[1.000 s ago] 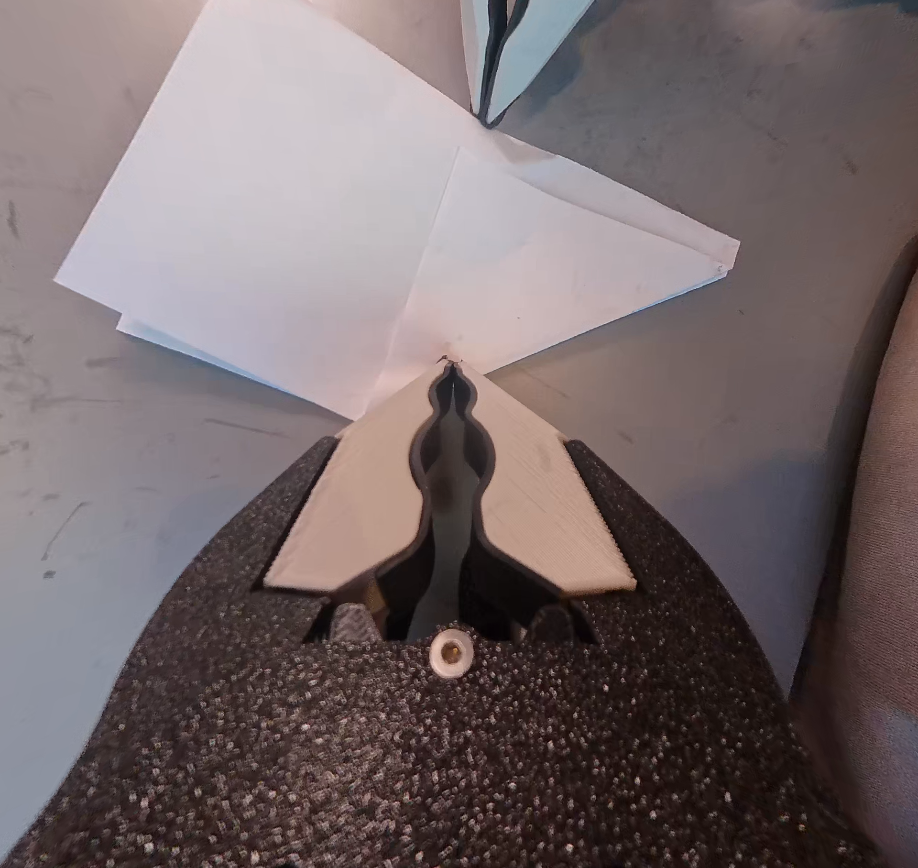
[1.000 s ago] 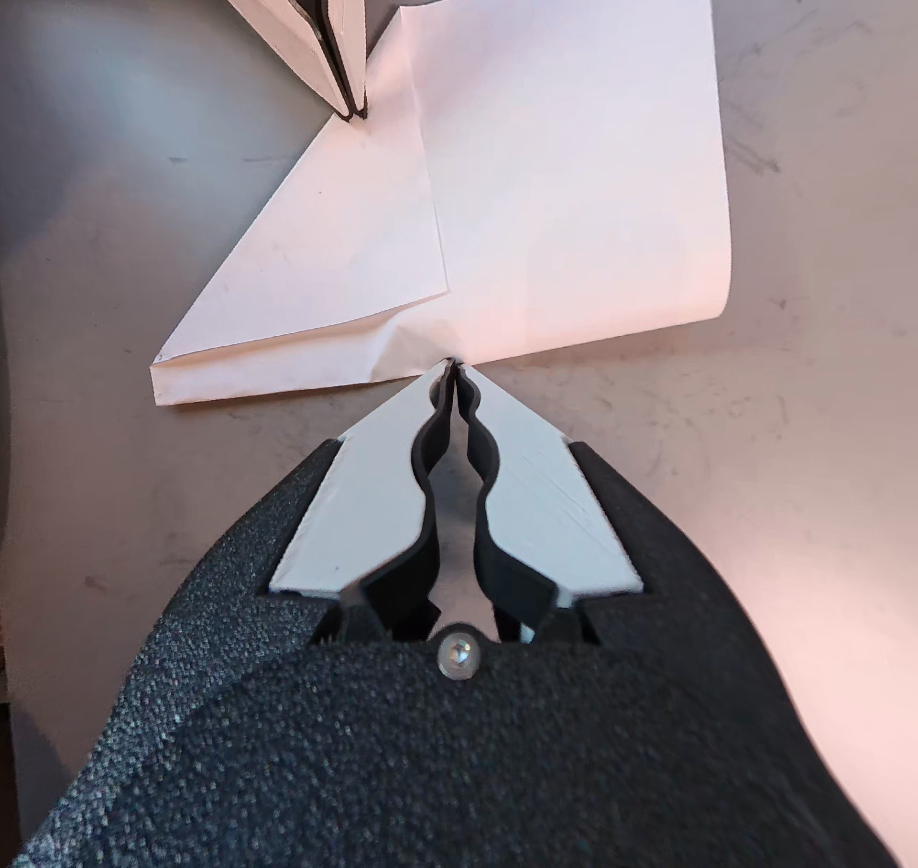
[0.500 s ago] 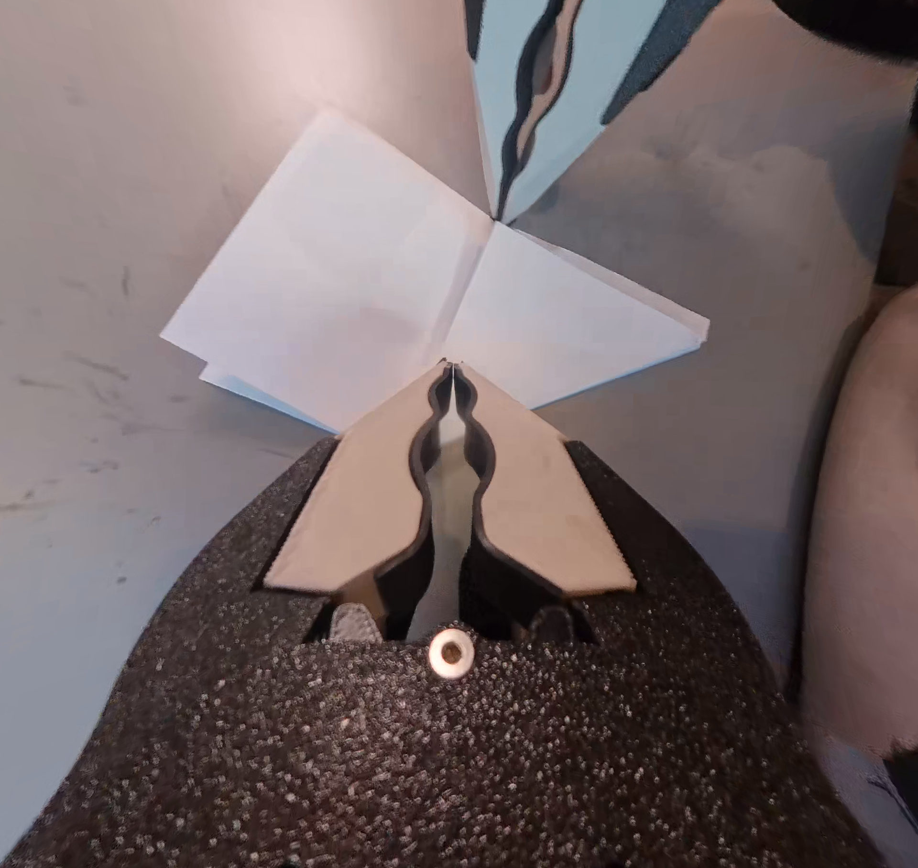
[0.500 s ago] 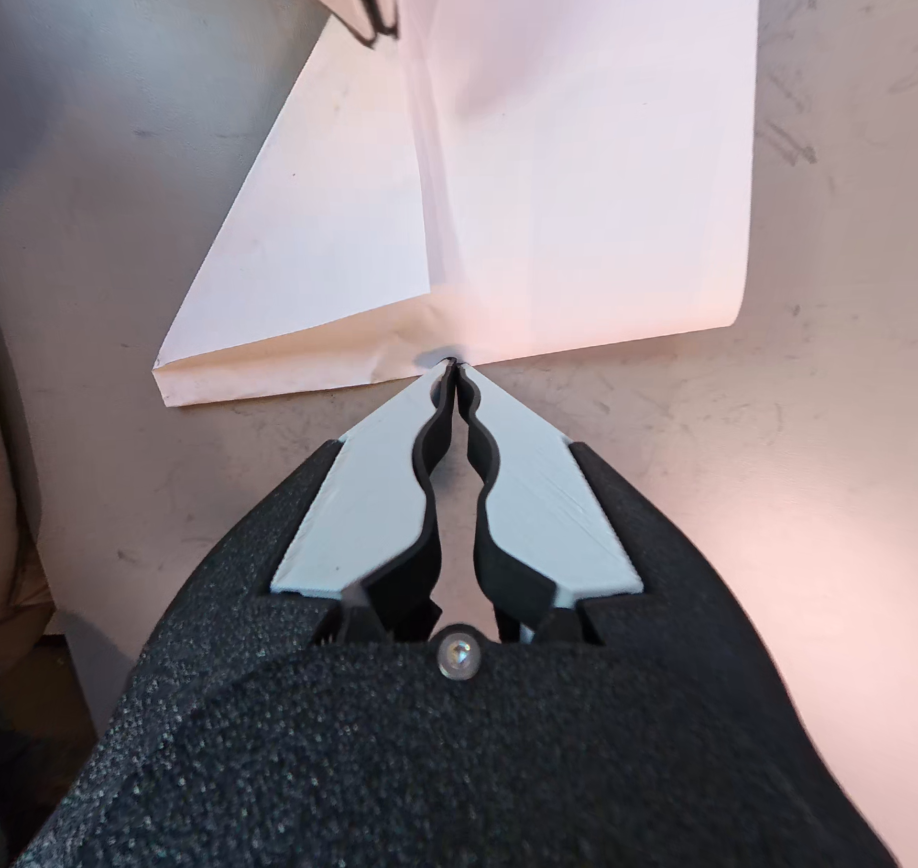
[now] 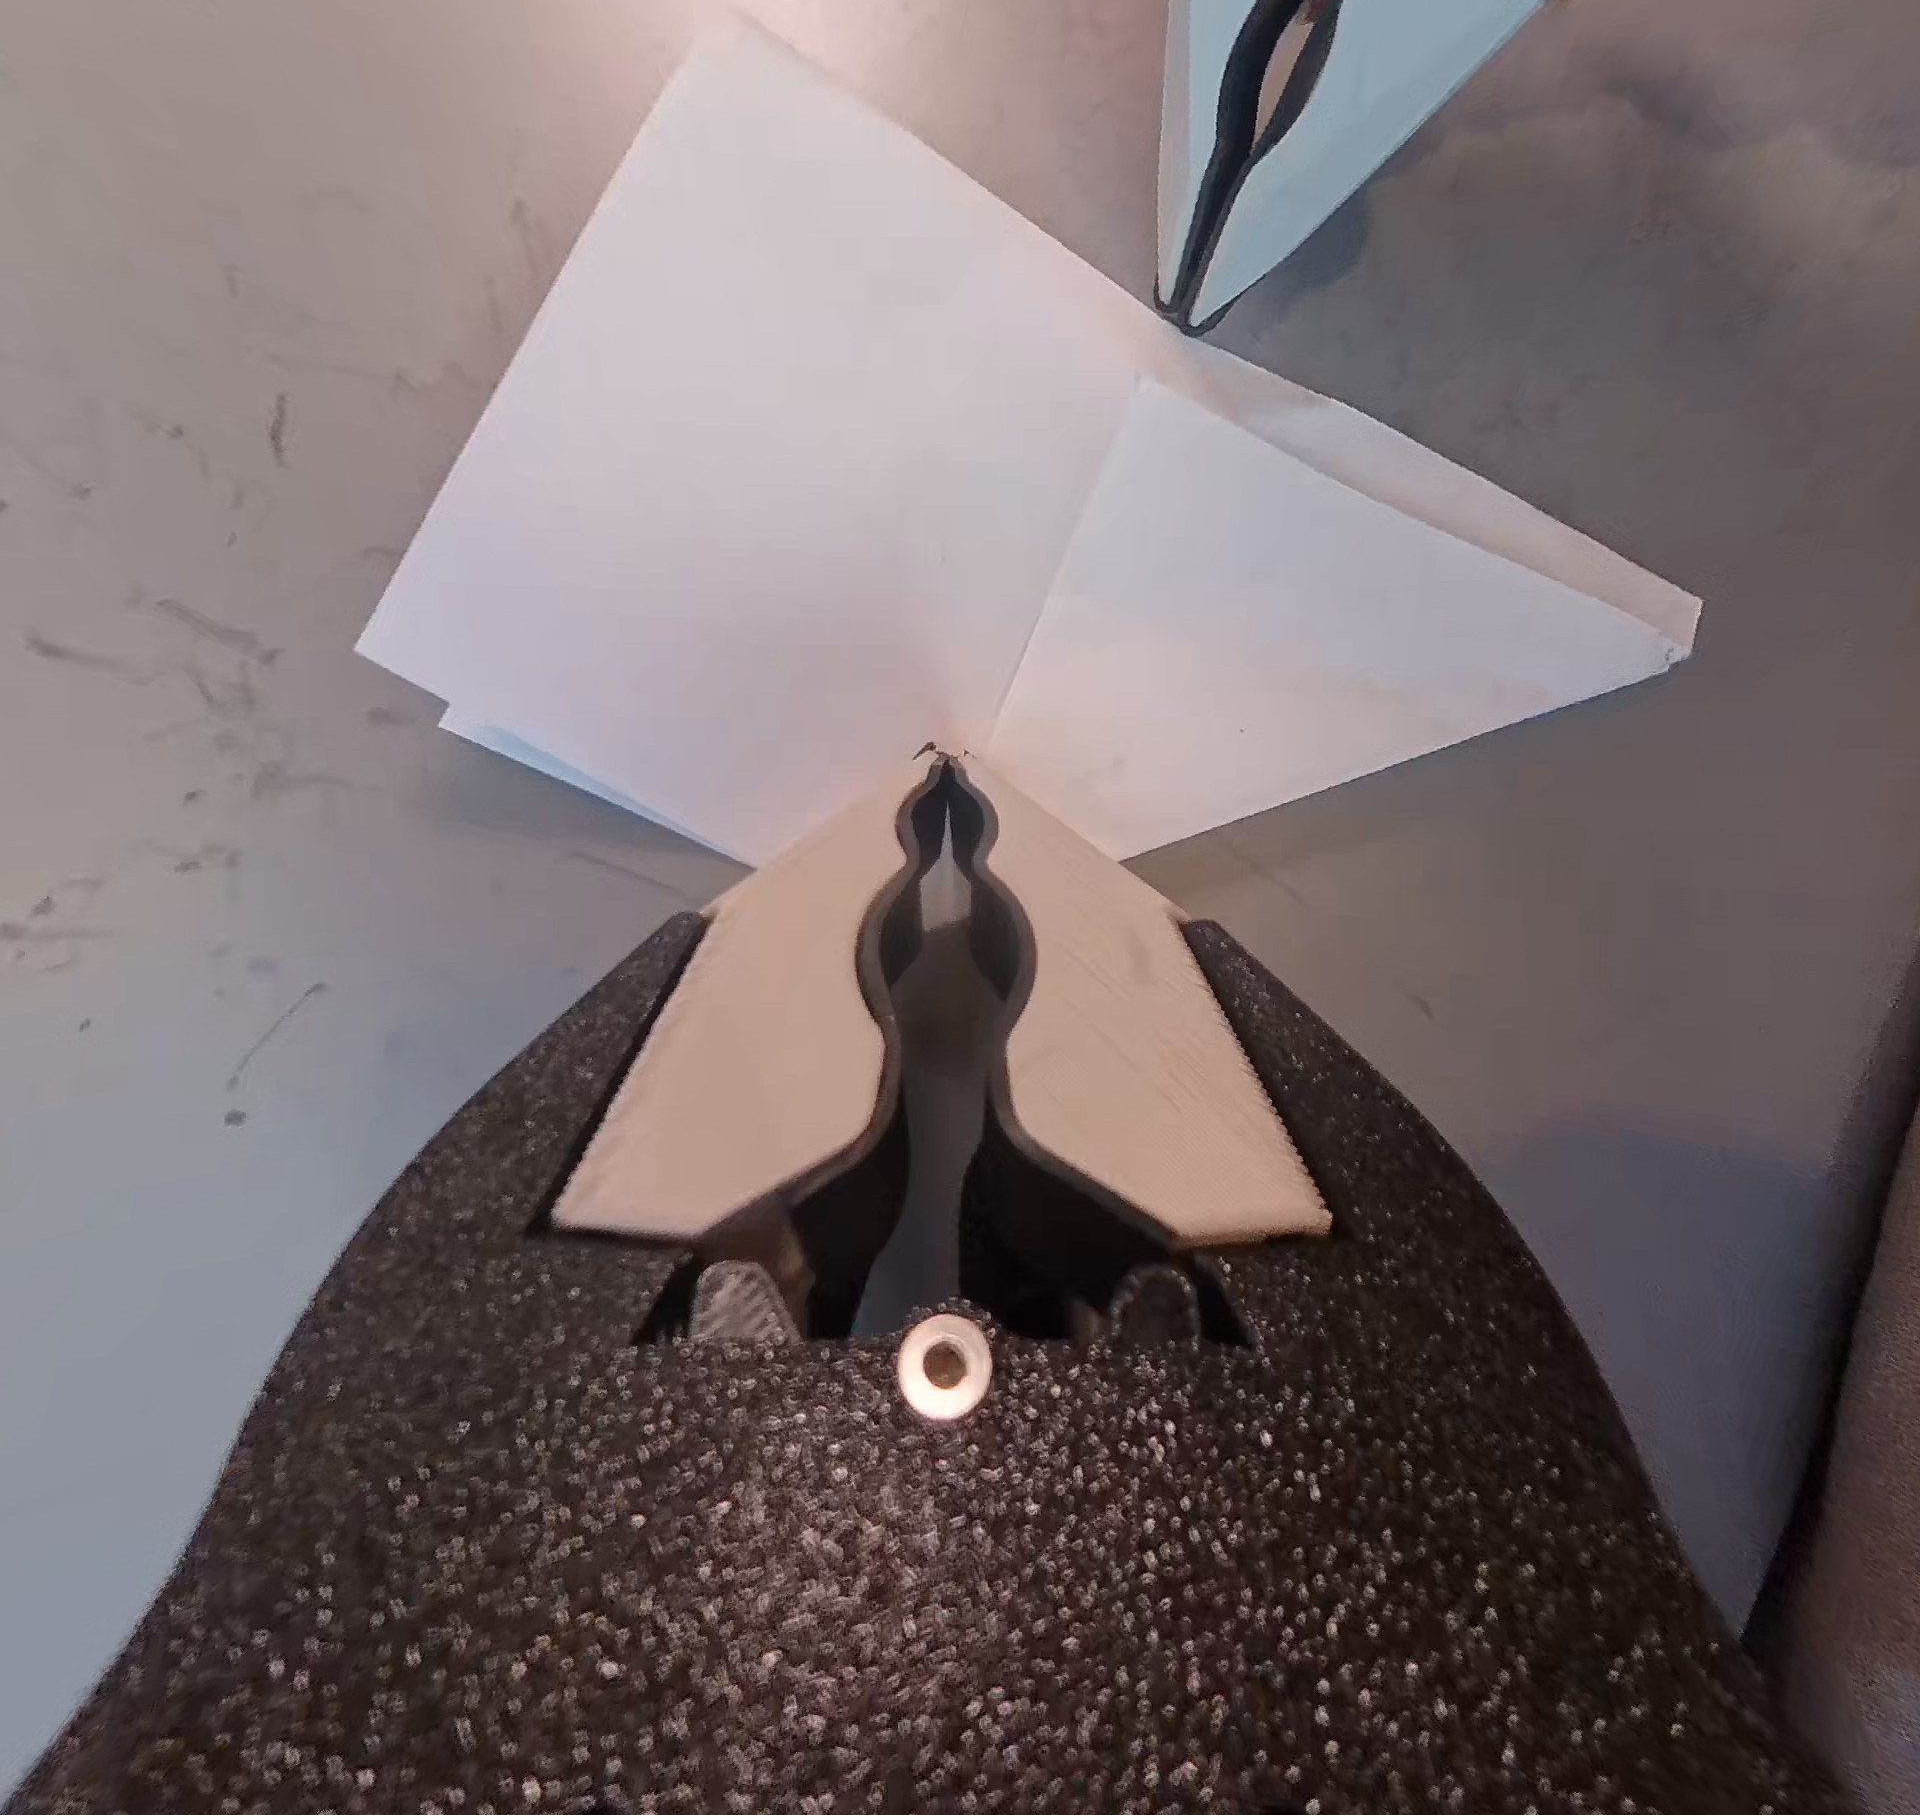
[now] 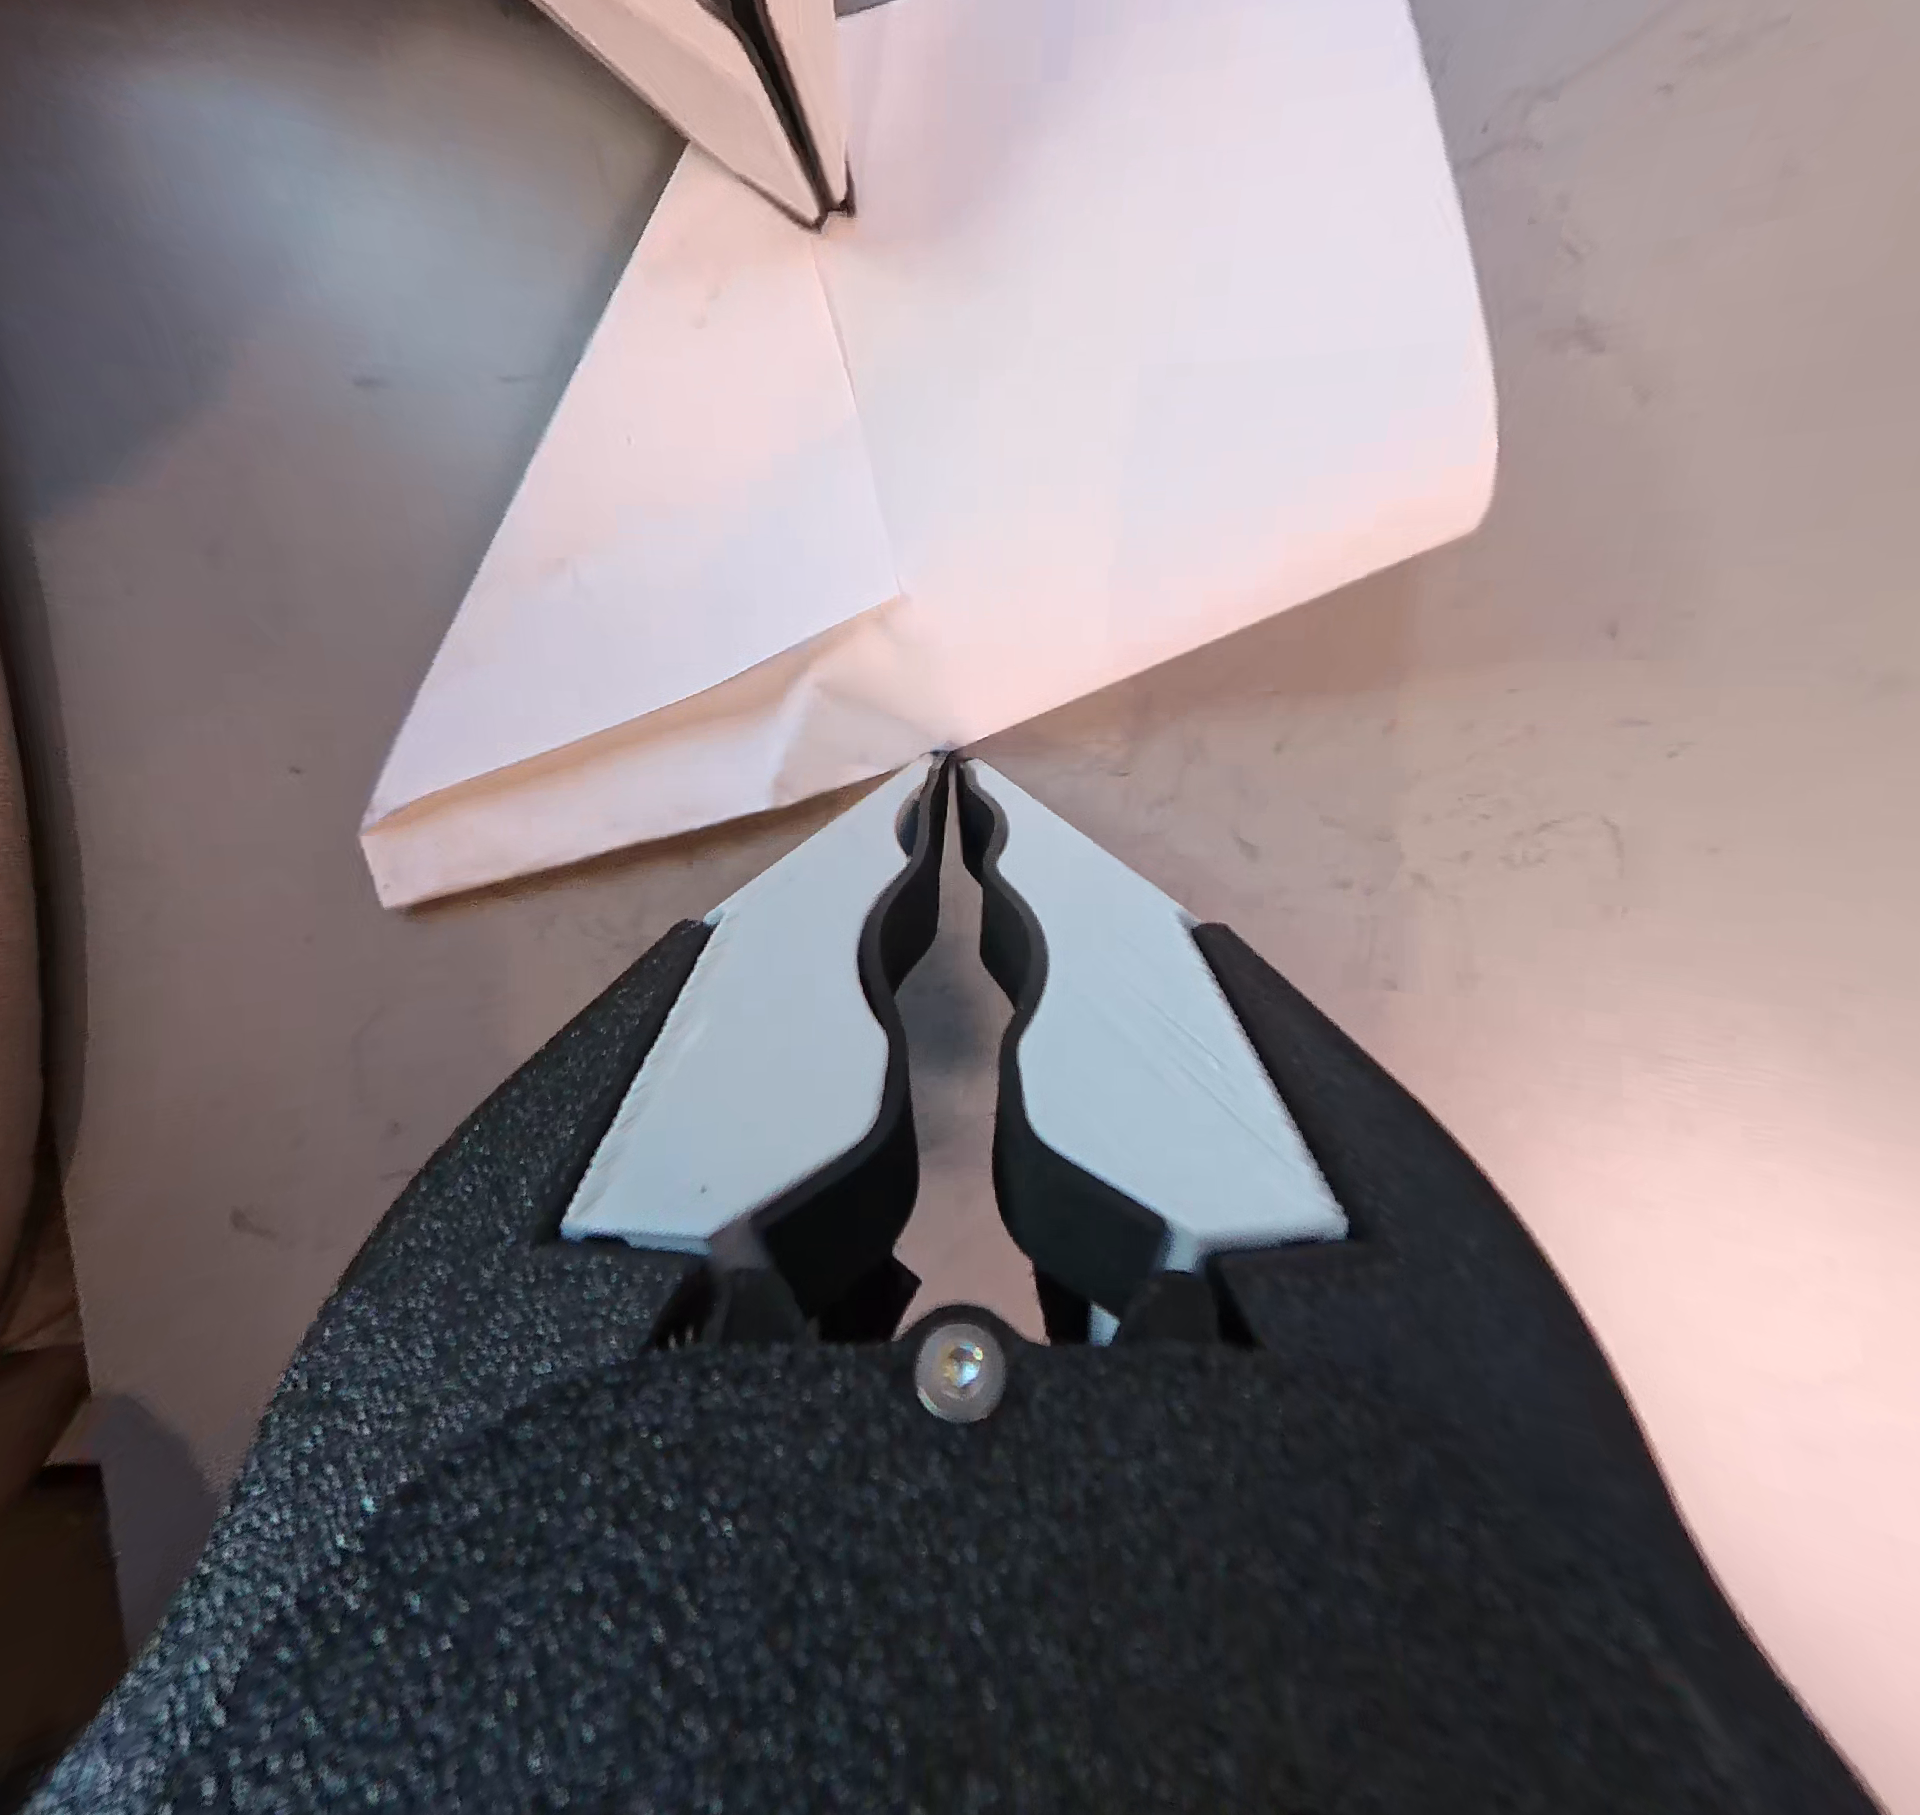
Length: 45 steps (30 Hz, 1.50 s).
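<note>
Left wrist view shows my left gripper [image 5: 943, 773] closed on the paper's [image 5: 790, 477] near edge, my right gripper [image 5: 1195, 316] pinching the opposite edge above the bench [image 5: 208, 415].

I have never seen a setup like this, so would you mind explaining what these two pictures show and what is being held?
There is no robot arm here: a person holds a two-finger gripper in each hand, and each carries a wide-angle camera looking forward along its fingers. One picture comes from the left gripper, the other from the right gripper. Each gripper also appears at the top of the other's picture.

On the scuffed grey table lies a folded white sheet of paper, with a triangular flap folded over at one end. Both grippers are shut, their tips pinching the paper at opposite edges, about where the flap's edge meets them. In the right gripper's picture the paper is creased just ahead of the tips.
</note>
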Tool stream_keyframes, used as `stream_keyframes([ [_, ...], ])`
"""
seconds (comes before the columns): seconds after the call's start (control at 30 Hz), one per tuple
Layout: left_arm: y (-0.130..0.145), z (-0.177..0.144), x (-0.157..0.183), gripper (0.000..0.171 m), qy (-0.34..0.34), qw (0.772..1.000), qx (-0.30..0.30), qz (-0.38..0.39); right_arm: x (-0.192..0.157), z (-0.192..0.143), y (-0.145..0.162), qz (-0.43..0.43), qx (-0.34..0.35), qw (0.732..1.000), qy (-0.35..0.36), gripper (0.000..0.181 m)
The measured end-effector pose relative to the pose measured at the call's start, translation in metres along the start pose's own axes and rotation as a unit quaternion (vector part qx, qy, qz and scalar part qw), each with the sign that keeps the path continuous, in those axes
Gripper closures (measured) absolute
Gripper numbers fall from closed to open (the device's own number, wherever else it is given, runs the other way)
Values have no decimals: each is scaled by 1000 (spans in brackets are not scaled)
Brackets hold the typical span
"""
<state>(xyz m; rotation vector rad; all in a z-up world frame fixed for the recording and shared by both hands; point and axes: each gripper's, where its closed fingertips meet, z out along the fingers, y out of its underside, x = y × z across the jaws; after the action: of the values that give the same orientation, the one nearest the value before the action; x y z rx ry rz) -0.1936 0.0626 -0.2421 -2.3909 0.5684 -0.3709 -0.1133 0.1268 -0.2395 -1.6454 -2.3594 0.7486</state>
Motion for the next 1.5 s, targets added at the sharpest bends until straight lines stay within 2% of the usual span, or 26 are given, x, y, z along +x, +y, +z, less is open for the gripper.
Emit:
stream_keyframes([
  [0.1, 0, 0, 0, 171, 1, 1000, 1, 3, 16, -12, -18, 8, 55, 998, 23, 179],
  [0.17, 0, 0, 0, 171, 3, 1000, 2, 5, 31, -17, -26, -3, 69, 996, 53, 178],
  [0.43, 1, -1, 3, 171, 11, 1000, 2, 9, 54, 2, -34, -33, 32, 997, 70, 181],
  [0.53, 1, -1, 4, 171, 17, 1000, 2, 5, 58, -3, -39, -47, 22, 995, 85, 181],
  [0.63, 1, -1, 4, 171, 18, 1000, 1, 8, 59, -12, -54, -53, 45, 993, 90, 181],
  [0.8, 1, -1, 6, 171, 26, 1000, 1, 9, 67, 8, -45, -59, -4, 994, 90, 181],
  [0.93, 4, -3, 9, 171, 33, 999, -1, 8, 66, 14, -43, -49, -6, 996, 73, 181],
  [1.17, 15, -15, 15, 171, 87, 996, -16, -30, 64, 17, -42, -29, 5, 998, 51, 181],
  [1.3, 3, -26, -3, 171, 78, 994, 30, -64, 64, 17, -42, -20, 14, 998, 50, 181],
  [1.5, -15, -18, -50, 169, -20, 996, 59, -63, 64, 17, -42, -26, 19, 998, 51, 181],
])
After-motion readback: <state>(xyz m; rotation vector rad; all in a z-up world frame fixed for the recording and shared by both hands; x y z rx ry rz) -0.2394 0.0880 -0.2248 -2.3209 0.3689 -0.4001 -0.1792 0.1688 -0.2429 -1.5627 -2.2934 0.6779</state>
